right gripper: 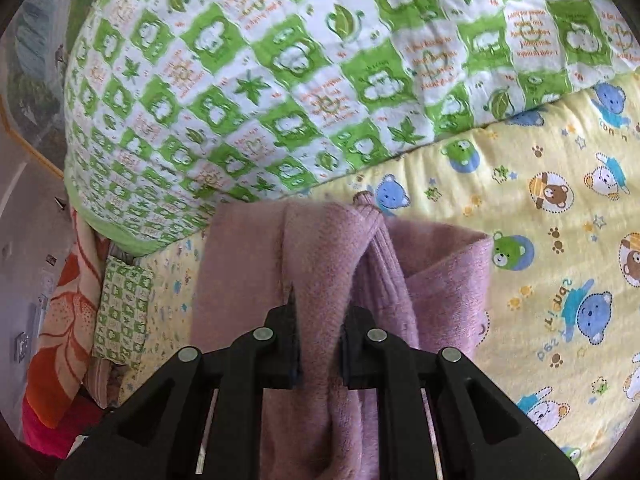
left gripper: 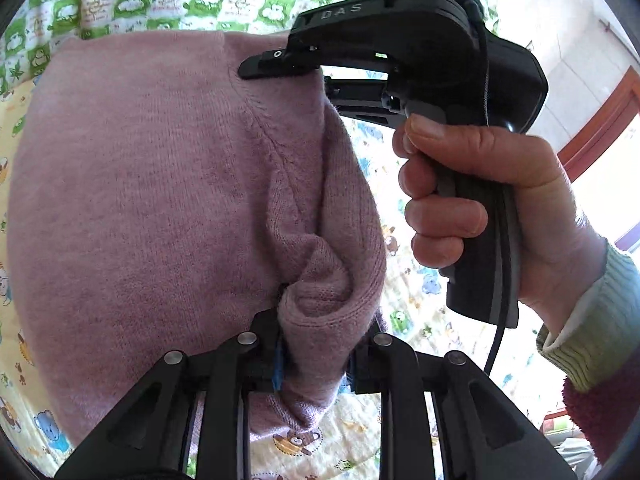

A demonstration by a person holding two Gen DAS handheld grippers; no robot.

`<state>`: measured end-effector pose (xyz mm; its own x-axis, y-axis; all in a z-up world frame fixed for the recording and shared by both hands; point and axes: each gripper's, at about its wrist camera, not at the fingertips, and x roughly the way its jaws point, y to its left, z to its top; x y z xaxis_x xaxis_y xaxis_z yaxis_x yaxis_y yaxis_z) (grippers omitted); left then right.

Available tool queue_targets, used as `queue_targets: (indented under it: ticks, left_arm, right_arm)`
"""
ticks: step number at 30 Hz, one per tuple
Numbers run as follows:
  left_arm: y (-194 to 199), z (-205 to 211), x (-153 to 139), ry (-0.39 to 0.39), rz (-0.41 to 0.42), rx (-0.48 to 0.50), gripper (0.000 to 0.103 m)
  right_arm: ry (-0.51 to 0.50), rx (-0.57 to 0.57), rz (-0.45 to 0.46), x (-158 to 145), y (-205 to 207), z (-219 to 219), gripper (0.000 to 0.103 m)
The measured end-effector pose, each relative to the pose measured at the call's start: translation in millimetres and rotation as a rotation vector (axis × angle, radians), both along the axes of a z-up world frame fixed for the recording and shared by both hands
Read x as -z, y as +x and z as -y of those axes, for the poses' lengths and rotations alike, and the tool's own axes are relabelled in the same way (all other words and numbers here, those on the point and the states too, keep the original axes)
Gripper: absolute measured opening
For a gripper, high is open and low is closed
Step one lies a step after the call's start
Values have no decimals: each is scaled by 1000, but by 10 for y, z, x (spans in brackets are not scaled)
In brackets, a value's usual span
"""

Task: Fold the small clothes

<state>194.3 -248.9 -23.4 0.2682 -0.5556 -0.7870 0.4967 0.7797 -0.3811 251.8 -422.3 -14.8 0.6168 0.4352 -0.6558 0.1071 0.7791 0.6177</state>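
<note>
Mauve knit, soft and fuzzy: the sweater (left gripper: 140, 184) is held up off the bed between the two grippers, its body spread wide across the left wrist view with a raglan seam running down it. A bunched fold of its edge is pinched in the left gripper (left gripper: 312, 356), whose jaws are closed tight on the cloth, with a little of the knit hanging out below them. The right gripper (right gripper: 318, 356) has its jaws drawn in on another gathered part of the sweater (right gripper: 320, 264); from there the fabric falls in folds, and a ribbed strip lies just right of the pinched part.

In the left view the right gripper (left gripper: 256, 69) comes in from the side, its black finger lying against the sweater's upper edge, and a hand (left gripper: 492, 208) in a pale green ribbed cuff grips its handle.

Beneath the sweater lies a yellow sheet (right gripper: 540, 240) printed with cartoon bears. Behind it a plump green-and-white checked quilt (right gripper: 280, 80) is heaped up, touching the sheet. At the far left of the right view an orange flowered blanket (right gripper: 60, 320) hangs at the bed's edge.
</note>
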Motion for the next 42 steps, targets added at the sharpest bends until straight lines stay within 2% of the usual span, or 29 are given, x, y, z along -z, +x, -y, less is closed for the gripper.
queue_targets:
  ticks: [2, 3, 5, 7, 12, 15, 16, 22, 25, 28, 32, 36, 40, 41, 42]
  left_arm:
    - [21, 37, 16, 1, -3, 11, 27]
    - [22, 43, 20, 1, -4, 13, 30]
    - [72, 147, 28, -7, -24, 35, 52]
    - [80, 175, 45, -13, -40, 54, 60]
    - [17, 79, -59, -17, -47, 74, 61]
    - [-13, -174, -163, -39, -44, 54, 69]
    - [-27, -373, -148, -41, -44, 34, 71]
    - [51, -1001, -209, -64, -52, -102, 73]
    - [111, -1309, -199, -51, -70, -193, 74]
    - [273, -1511, -118, -70, -122, -271, 74]
    - [516, -1623, -34, -76, -134, -318, 74]
    - [636, -1578, 102, -65, -169, -325, 74]
    - [727, -1490, 213, -68, -191, -327, 74]
    - [755, -1468, 229, -66, -194, -328, 74]
    - [742, -1472, 235, -64, -195, -326, 74]
  right_arm:
    - [-12, 5, -17, 61, 3, 14, 17]
    - [-21, 9, -24, 77, -7, 23, 21]
    - [-42, 19, -31, 78, -44, 32, 23]
    - [-64, 40, -31, 50, -98, 52, 30]
    - [-103, 105, -8, -105, -340, 104, 37]
    - [-128, 115, 25, -243, -552, 72, 39]
    - [-130, 120, 36, -285, -634, 56, 40]
    - [-72, 118, 56, -352, -1040, -164, 43]
    - [-65, 104, 35, -261, -1126, -292, 43]
    - [-38, 117, -6, -90, -1144, -337, 43]
    - [-6, 127, -30, 51, -1111, -349, 43]
    - [-26, 122, -46, 113, -1006, -387, 43]
    - [0, 134, -32, 135, -947, -382, 43]
    - [-4, 129, -32, 129, -935, -396, 42]
    - [-13, 124, -29, 114, -927, -409, 26]
